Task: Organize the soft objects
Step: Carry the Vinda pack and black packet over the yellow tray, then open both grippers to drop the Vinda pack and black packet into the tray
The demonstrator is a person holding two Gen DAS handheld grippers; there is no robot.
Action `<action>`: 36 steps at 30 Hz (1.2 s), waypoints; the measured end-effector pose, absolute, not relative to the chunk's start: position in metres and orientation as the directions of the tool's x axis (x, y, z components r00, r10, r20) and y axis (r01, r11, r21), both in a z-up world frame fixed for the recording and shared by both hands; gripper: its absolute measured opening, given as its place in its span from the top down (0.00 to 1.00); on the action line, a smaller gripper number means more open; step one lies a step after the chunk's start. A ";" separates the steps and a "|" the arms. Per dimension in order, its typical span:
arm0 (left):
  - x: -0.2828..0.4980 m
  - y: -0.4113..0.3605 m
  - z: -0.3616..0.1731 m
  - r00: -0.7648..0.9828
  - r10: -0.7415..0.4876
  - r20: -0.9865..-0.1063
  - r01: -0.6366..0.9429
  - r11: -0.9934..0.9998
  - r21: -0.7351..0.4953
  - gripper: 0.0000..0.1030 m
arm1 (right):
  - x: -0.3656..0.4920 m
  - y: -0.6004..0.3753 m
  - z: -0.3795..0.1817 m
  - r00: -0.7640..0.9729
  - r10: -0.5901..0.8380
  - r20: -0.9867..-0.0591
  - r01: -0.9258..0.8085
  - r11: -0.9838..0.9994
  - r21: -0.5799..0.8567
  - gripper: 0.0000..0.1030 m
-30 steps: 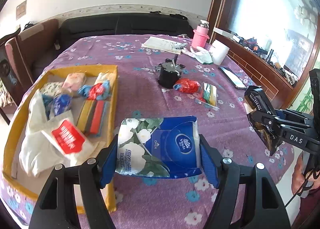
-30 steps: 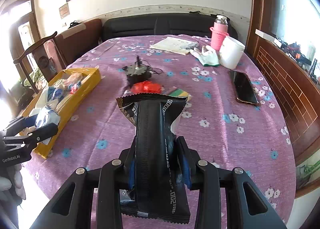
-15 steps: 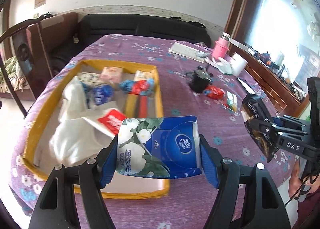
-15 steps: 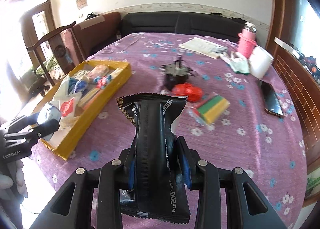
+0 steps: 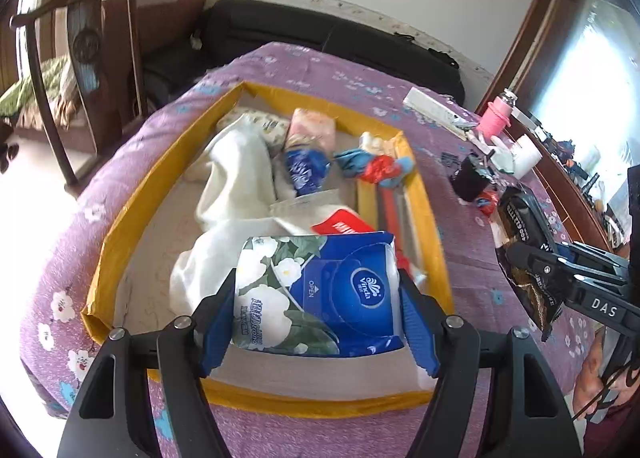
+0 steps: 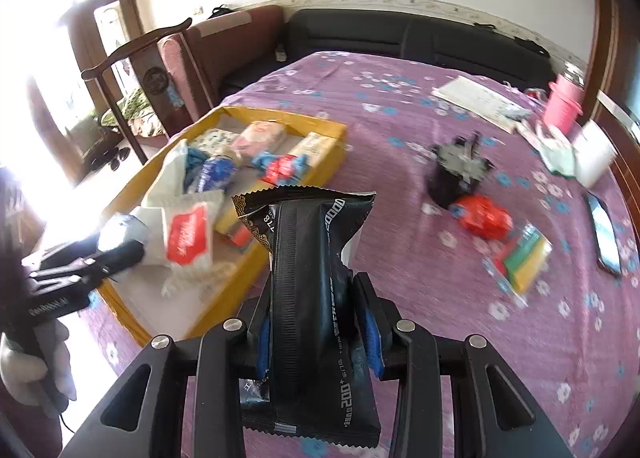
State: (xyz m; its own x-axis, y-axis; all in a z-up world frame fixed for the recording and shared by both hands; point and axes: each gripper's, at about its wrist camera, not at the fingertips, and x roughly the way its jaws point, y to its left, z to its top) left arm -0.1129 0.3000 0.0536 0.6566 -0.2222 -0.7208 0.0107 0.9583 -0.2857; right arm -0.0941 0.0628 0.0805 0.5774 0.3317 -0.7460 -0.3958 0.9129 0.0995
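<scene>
My left gripper (image 5: 316, 314) is shut on a blue and floral tissue pack (image 5: 320, 290) and holds it above the near end of the yellow tray (image 5: 132, 202). The tray holds a white cloth (image 5: 228, 194), small tissue packs and wrapped items. My right gripper (image 6: 316, 322) is shut on a black snack packet (image 6: 312, 282), held over the purple tablecloth just right of the tray (image 6: 240, 282). The right gripper and its packet also show in the left wrist view (image 5: 528, 254). The left gripper shows at the left edge of the right wrist view (image 6: 100, 254).
On the cloth to the right lie a red wrapped item (image 6: 484, 216), a green-yellow-red sponge pack (image 6: 520, 254), a black holder (image 6: 456, 174), a phone (image 6: 606, 234), a white cup (image 6: 594, 156), a pink bottle (image 6: 564, 106) and papers (image 6: 476, 98). A wooden chair (image 6: 160, 70) stands left.
My left gripper has carried the tissue pack leftward from beside the tray to above its near end. My right gripper has moved left toward the tray with the black packet.
</scene>
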 end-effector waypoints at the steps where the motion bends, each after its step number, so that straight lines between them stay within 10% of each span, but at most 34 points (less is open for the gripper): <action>1: -0.110 0.302 0.050 0.650 -0.226 -0.725 0.007 0.956 -0.292 0.30 | -0.091 0.070 0.080 0.571 0.338 -0.748 -0.405 0.909 0.102 0.62; 36: -0.151 0.343 0.057 0.690 -0.309 -0.655 -0.032 0.891 -0.454 0.15 | 0.011 0.186 0.049 0.494 0.275 -0.825 -0.436 0.899 0.038 0.61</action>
State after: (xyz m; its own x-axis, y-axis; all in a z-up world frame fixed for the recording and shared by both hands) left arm -0.1506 0.3426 0.0569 0.6896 -0.3092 -0.6549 -0.0317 0.8905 -0.4538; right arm 0.0108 0.1865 0.0490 0.4941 0.2745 -0.8250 -0.4356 0.8993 0.0384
